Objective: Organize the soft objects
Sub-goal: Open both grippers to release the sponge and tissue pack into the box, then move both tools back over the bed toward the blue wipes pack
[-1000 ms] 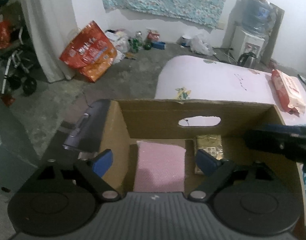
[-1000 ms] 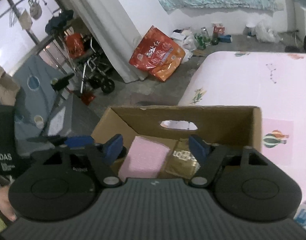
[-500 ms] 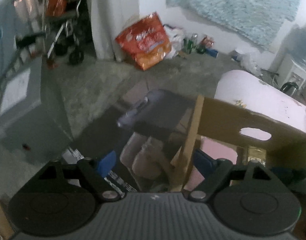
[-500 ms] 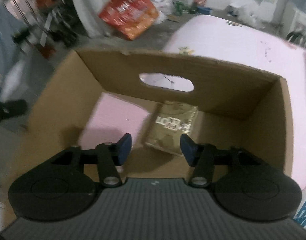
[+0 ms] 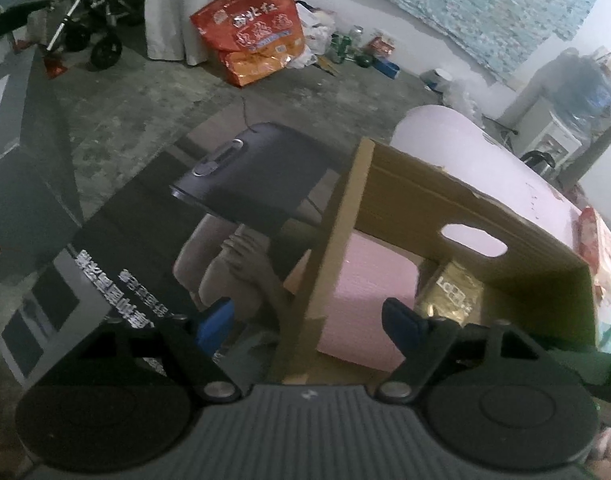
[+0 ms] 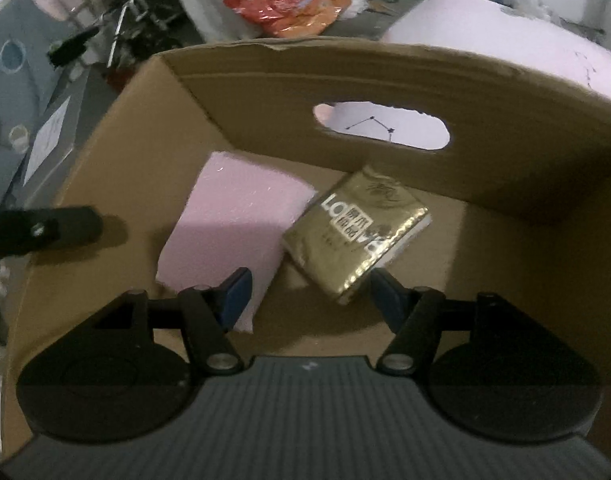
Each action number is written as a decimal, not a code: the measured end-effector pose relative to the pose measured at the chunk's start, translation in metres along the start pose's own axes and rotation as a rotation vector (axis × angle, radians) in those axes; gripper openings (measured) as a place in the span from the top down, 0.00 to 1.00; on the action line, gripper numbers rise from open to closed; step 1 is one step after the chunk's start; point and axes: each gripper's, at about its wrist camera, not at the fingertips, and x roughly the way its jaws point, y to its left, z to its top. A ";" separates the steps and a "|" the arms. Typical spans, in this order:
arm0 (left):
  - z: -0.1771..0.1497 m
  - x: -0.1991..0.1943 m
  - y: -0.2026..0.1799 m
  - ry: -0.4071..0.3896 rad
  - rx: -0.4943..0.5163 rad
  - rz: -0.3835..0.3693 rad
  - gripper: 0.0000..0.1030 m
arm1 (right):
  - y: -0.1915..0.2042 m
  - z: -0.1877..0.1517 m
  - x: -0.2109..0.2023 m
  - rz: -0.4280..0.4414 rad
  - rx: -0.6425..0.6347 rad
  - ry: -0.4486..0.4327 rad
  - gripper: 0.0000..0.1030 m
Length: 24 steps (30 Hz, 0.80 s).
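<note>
A cardboard box (image 6: pixel 505 184) holds a pink foam pad (image 6: pixel 229 232) and a gold tissue pack (image 6: pixel 357 236) side by side on its floor. Over the last second the right tongs (image 6: pixel 307 292), spread and empty, dipped into the box above the pack; the left tongs (image 5: pixel 309 320), also spread and empty, swung out to straddle the box's left wall.

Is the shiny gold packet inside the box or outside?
Inside. The gold packet lies on the cardboard box floor, beside the pink foam.
</note>
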 end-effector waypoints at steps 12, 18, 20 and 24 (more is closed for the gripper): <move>-0.010 0.007 -0.028 0.048 0.047 -0.059 0.20 | -0.010 -0.045 -0.094 -0.086 -0.202 -0.025 0.38; -0.014 0.005 -0.040 0.037 0.070 -0.011 0.20 | -0.018 -0.062 -0.109 -0.128 -0.237 -0.066 0.36; -0.015 0.000 -0.040 0.022 0.067 -0.009 0.20 | -0.028 -0.064 -0.124 -0.056 -0.224 -0.130 0.36; -0.022 -0.029 -0.037 -0.072 0.049 -0.006 0.17 | -0.044 -0.074 -0.183 0.110 -0.179 -0.302 0.34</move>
